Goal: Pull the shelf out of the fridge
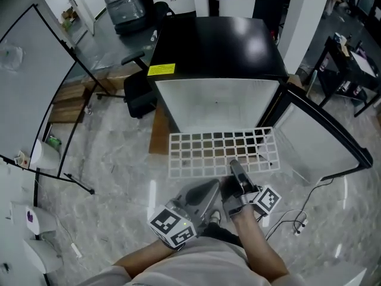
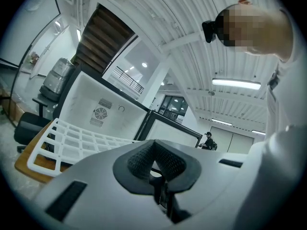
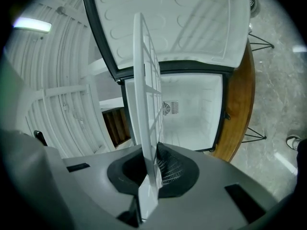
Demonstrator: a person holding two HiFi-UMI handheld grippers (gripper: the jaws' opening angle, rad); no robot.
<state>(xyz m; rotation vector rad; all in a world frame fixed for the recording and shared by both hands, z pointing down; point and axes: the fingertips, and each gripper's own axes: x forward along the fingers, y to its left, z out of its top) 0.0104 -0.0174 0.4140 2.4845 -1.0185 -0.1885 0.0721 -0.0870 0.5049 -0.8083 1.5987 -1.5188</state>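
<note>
Head view: the white grid shelf (image 1: 208,154) is lying level in front of the open black fridge (image 1: 214,46). Its far edge appears to sit just at the opening, though the steep angle is preventing certainty. The right gripper (image 1: 233,165) is holding its near edge. The left gripper (image 1: 209,190) is hanging nearer the person, apart from the shelf.

Left gripper view: its fingers (image 2: 139,159) are pressing together with nothing between them.

Right gripper view: the fingers (image 3: 173,169) are clamping the shelf's edge, with the fridge door (image 3: 168,28) standing open beyond.

White grid shelf (image 1: 205,154) level before open black fridge (image 1: 214,46).
</note>
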